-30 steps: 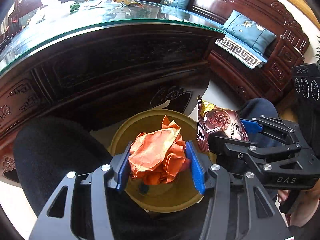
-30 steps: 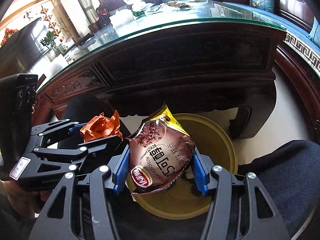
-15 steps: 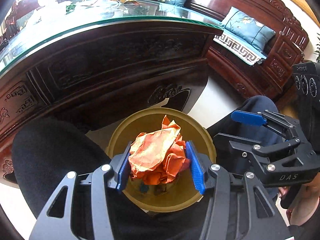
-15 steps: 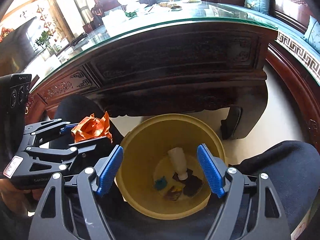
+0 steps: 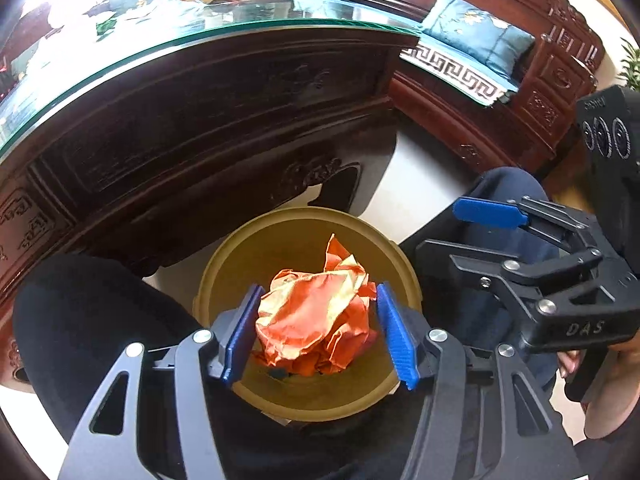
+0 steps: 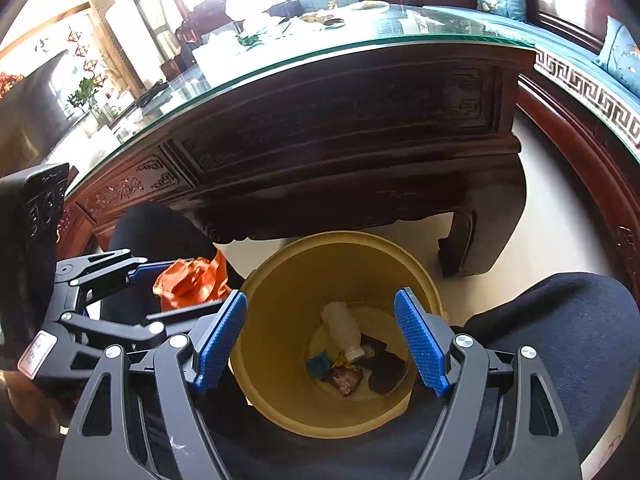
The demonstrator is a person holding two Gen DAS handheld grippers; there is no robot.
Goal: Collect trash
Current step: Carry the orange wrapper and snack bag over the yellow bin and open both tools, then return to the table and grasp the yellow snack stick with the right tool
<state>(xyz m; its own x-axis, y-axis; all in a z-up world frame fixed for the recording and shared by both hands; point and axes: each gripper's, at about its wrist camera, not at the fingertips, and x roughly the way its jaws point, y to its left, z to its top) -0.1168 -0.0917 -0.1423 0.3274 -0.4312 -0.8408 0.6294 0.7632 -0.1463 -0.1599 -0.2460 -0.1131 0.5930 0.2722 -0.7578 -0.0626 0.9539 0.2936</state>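
A crumpled orange paper sits between the blue pads of my left gripper, right above the yellow bin. The jaws are opening, but the paper still touches both pads and has not dropped. The right wrist view shows the same paper in the left gripper, at the bin's left rim. My right gripper hangs open and empty over the bin mouth. In the bin lie a brown snack packet, a white bottle and other scraps. The right gripper is off to the right.
A dark carved wooden table with a glass top stands just behind the bin. The person's knees in dark trousers flank the bin on both sides. A wooden sofa with blue cushions runs along the right.
The right gripper opened and the snack packet fell from it into the bin. The right gripper then drew away to the side. The left pads have spread slightly around the orange paper.
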